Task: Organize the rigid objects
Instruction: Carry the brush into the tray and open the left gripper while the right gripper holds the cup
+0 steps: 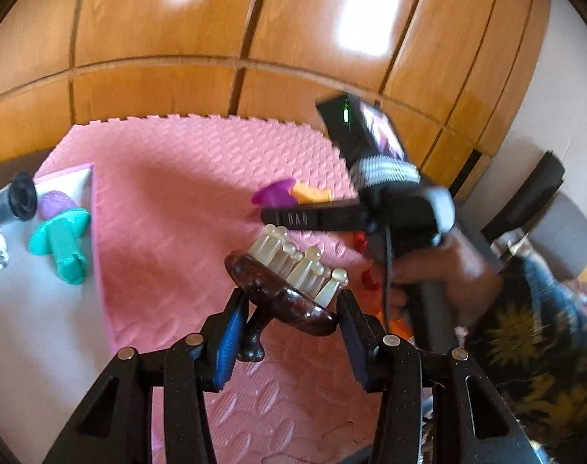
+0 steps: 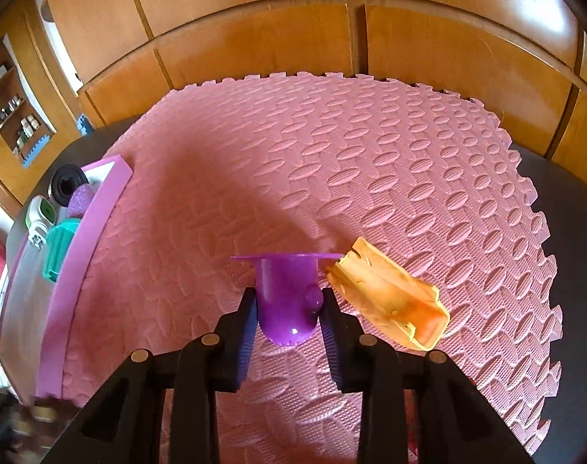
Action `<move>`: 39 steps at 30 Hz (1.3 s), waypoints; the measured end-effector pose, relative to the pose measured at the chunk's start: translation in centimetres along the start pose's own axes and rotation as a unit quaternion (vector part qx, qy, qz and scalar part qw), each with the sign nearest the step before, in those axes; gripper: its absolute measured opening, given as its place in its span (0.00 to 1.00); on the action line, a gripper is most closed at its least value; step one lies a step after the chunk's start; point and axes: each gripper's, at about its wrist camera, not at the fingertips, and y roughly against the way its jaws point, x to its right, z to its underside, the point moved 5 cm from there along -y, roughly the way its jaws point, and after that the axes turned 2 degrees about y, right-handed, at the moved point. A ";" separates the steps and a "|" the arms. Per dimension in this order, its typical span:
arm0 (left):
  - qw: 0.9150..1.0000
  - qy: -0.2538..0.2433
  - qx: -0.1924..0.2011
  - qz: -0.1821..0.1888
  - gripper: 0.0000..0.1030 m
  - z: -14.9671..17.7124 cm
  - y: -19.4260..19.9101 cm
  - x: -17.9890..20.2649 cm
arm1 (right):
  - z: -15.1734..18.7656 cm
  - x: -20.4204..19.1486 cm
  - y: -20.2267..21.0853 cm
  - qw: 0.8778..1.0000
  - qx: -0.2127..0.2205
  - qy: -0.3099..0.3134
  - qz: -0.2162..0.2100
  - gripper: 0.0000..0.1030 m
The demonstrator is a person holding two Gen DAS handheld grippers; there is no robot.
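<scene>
The left gripper, jaws moderately apart, pinches a dark massage brush above the pink mat, while the right gripper clamps a purple piece, the orange piece at its 3 o'clock.

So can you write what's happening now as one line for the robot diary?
left claw: holds brown massage brush | right claw: grips purple cup | orange piece: on pink mat | tray: partly filled
</scene>
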 end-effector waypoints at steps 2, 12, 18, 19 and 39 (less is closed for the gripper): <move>1.000 0.011 0.013 -0.005 0.46 -0.4 1.7 -0.8 | -0.1 0.0 0.0 1.000 0.000 0.000 0.003 0.30; 0.986 0.120 0.048 -0.104 0.46 0.7 8.8 -11.3 | -0.1 0.2 0.0 1.000 0.001 -0.004 0.009 0.30; 0.976 0.155 0.035 -0.150 0.46 1.3 8.4 -17.0 | 0.0 0.0 0.1 1.000 0.003 -0.002 0.015 0.30; 0.975 0.154 0.033 -0.154 0.46 1.2 8.1 -17.7 | -0.1 0.0 0.1 1.000 0.003 -0.001 0.015 0.30; 0.967 0.151 0.036 -0.204 0.61 0.8 7.7 -19.5 | -0.2 0.2 -0.2 1.000 0.004 0.002 0.024 0.30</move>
